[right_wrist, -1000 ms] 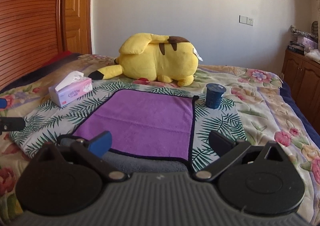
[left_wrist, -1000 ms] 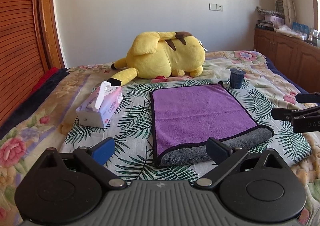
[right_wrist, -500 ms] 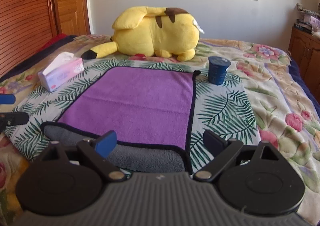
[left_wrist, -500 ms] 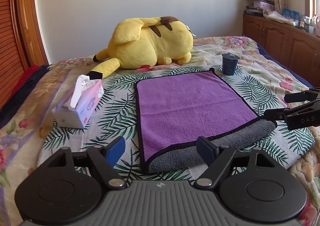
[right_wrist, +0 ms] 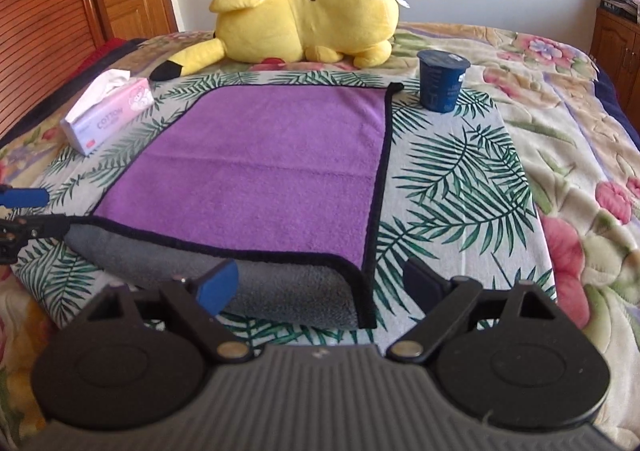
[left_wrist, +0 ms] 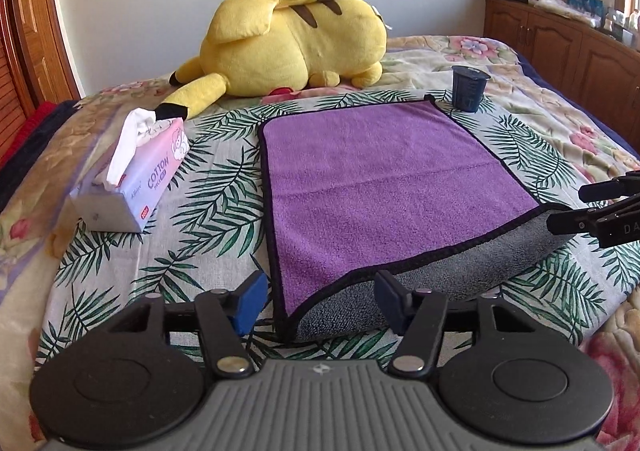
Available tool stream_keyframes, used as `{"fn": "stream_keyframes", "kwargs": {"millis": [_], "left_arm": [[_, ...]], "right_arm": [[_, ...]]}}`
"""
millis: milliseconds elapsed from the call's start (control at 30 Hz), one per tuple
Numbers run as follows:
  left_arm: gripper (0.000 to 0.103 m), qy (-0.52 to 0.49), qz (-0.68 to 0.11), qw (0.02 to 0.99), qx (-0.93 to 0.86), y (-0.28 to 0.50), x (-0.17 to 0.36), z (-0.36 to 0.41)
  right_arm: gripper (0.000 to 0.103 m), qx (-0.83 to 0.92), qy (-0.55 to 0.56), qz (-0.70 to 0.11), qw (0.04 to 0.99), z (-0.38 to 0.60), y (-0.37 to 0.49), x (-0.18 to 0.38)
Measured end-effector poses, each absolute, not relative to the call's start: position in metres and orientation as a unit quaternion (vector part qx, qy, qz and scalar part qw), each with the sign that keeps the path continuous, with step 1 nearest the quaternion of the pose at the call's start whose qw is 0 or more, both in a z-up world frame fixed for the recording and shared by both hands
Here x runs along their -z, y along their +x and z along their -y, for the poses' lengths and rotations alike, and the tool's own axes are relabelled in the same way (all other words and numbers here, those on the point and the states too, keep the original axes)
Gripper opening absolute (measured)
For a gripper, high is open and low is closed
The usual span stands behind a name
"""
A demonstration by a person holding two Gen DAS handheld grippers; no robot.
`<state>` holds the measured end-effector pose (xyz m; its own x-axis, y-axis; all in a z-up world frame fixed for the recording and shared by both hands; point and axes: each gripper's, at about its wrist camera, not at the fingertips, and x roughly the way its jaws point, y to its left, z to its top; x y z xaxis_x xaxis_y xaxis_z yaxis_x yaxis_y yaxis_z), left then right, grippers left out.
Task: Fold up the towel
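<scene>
A purple towel (left_wrist: 380, 183) with a black hem lies flat on the bed; its near edge is turned over and shows the grey underside (left_wrist: 440, 283). It also shows in the right wrist view (right_wrist: 264, 171). My left gripper (left_wrist: 318, 301) is open, low over the towel's near left corner, its fingers either side of that corner. My right gripper (right_wrist: 320, 283) is open over the near right corner. The right gripper also shows at the right edge of the left wrist view (left_wrist: 600, 207). Neither gripper holds the towel.
A yellow plush toy (left_wrist: 288, 43) lies behind the towel. A pink tissue pack (left_wrist: 132, 175) sits to the left. A dark blue cup (left_wrist: 468, 89) stands at the towel's far right corner. Wooden cabinets (left_wrist: 560, 47) line the right wall.
Both grippers have moved forward and down toward the towel's near corners. Both stay open. The towel has not moved.
</scene>
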<state>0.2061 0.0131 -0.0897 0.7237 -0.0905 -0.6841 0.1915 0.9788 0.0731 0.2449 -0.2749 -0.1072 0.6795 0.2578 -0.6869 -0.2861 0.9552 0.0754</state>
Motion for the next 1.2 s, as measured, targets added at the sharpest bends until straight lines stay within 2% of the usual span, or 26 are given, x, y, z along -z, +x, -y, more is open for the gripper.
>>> {"fn": "stream_keyframes", "kwargs": {"millis": [167, 233, 433, 733, 867, 967, 1000, 1200], "left_arm": [[0.027, 0.057, -0.369, 0.924, 0.082, 0.209, 0.093, -0.017], [0.019, 0.053, -0.374, 0.922, 0.082, 0.211, 0.096, -0.019], [0.01, 0.037, -0.389, 0.917, 0.08, 0.211, 0.101, -0.022], [0.008, 0.04, -0.402, 0.912, 0.077, 0.213, 0.108, -0.023], [0.008, 0.043, -0.405, 0.91, 0.076, 0.214, 0.111, -0.023], [0.004, 0.043, -0.404, 0.91, 0.076, 0.213, 0.111, -0.023], [0.0, 0.042, -0.405, 0.91, 0.076, 0.214, 0.111, -0.024], [0.0, 0.043, -0.402, 0.911, 0.077, 0.214, 0.112, -0.024]], "right_arm": [[0.086, -0.149, -0.017, -0.381, 0.912, 0.28, 0.253, 0.113], [0.082, -0.152, -0.015, -0.386, 0.91, 0.282, 0.256, 0.116], [0.075, -0.161, 0.005, -0.401, 0.902, 0.289, 0.263, 0.123], [0.058, -0.179, 0.012, -0.418, 0.89, 0.29, 0.263, 0.125], [0.053, -0.181, 0.009, -0.422, 0.888, 0.291, 0.263, 0.125], [0.046, -0.181, 0.011, -0.422, 0.888, 0.294, 0.264, 0.124], [0.043, -0.181, 0.011, -0.422, 0.889, 0.296, 0.264, 0.124], [0.023, -0.181, 0.015, -0.419, 0.89, 0.301, 0.264, 0.122]]}}
